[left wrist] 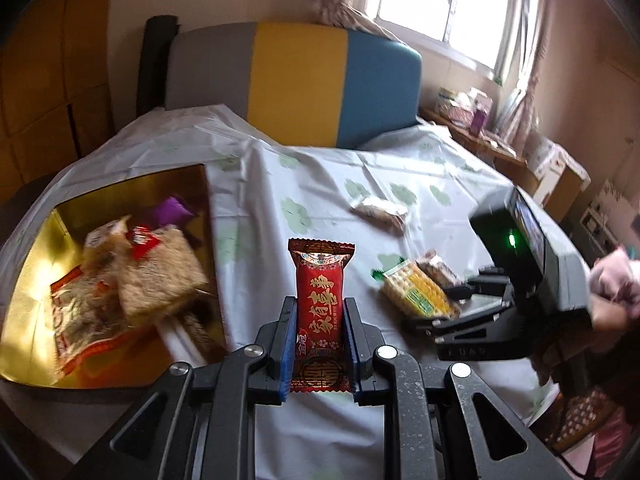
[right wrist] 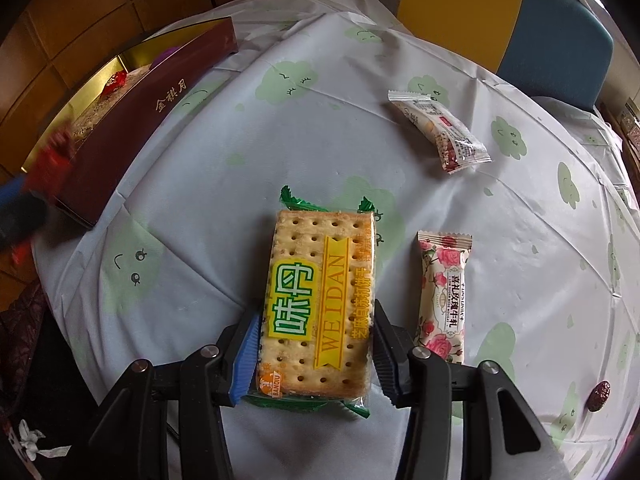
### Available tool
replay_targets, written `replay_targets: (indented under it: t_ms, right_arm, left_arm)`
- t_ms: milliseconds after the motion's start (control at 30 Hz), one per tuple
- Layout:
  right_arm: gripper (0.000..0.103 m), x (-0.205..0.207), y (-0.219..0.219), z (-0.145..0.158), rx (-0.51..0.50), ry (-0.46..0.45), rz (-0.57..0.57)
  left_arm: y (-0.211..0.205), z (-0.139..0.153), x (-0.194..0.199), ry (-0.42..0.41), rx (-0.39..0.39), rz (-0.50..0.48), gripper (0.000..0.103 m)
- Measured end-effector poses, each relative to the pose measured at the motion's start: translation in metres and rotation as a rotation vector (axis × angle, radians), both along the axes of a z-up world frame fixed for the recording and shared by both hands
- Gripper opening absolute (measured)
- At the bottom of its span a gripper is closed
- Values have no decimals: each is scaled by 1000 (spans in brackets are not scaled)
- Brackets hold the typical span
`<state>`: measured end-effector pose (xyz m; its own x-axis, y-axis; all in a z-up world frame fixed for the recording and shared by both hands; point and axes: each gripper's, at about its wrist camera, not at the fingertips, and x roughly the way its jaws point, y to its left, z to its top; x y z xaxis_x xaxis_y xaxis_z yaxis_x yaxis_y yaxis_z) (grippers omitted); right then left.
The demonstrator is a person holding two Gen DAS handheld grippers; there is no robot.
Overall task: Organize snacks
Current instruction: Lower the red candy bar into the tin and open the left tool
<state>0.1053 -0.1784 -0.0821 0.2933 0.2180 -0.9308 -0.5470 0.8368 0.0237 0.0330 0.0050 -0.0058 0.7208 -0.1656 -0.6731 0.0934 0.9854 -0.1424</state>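
1. Red and gold foil wraps the red snack bar [left wrist: 320, 312] that the left claw [left wrist: 319, 344] clamps by its long sides; the bar's long axis runs straight ahead along the fingers, its far crimped end pointing toward the chair [left wrist: 296, 80] across the worktop [left wrist: 320, 184].
2. Left of that claw sits the gold-lined box [left wrist: 132, 188], open at the top. Inside lie several snack packets: a tan crispy-looking square [left wrist: 160, 272], an orange-edged packet [left wrist: 80, 320] and a purple wrapper [left wrist: 174, 210] toward the far corner; motion blur hides the finer detail.
3. The right claw [right wrist: 316, 344] grips the cracker packet [right wrist: 320, 300] across its width, near its close end. The packet's long axis also points away along the fingers, with its green crimped end farthest out, low over the cloth; whether it touches the worktop cannot be told.
4. Just right of the crackers lies a rose-print bar [right wrist: 442, 300], roughly parallel to them and flat on the cloth.
5. Farther off, to the right, a clear-wrapped bar [right wrist: 440, 132] lies diagonally, well apart from both.
6. A small dark red piece [right wrist: 599, 395] rests near the worktop's right edge.
7. From the right wrist view the box shows its maroon outer wall with gold lettering.
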Motion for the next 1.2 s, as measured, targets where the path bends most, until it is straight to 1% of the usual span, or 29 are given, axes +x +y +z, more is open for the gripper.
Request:
replay_targets:
  t_ms: [167,300,367,433,500,567,733,767,800,867,967,1000,1200]
  right_arm:
    - [50,0,0,0,-5,-10,3]
    - [50,-1,1,0,-7,-13,4]
    - [50,-1,1,0,-12,-16,5]
    - [50,-1,1,0,-13,-16,6]
    - [50,-1,1,0,-14,-17,7]
    - [50,-1,2,0,-15,-17,6]
    - [50,0,2,-1,-9,-13,2]
    - [50,0,2,-1,-8,-12,1]
    - [50,0,2,-1,-7,-12,1]
    - [50,0,1,-1,-5,-12,-1]
    - [50,0,1,-1,-4,-11,-3]
    - [50,0,1,-1,-3,-11,-3]
    - [50,0,1,-1,-5,-12,-3]
  left_arm:
    - [48,13,-3,-10,-59,117,21]
    - [105,18,-3,-5,-100,269,21]
    - [137,15,-3,13,-129,356,21]
    - [162,10,-3,37,-150,422,21]
    - [181,3,-4,62,-182,452,21]
    - [196,-6,-1,81,-191,493,21]
    - [208,-24,13,119,-180,503,22]
    - [209,-29,17,134,-174,511,23]
    - [211,-36,20,152,-169,537,28]
    - [212,-41,21,166,-174,534,32]
    - [209,-48,20,182,-139,535,32]
    - [206,-48,19,182,-115,536,32]
    - [192,-40,13,157,-31,545,32]
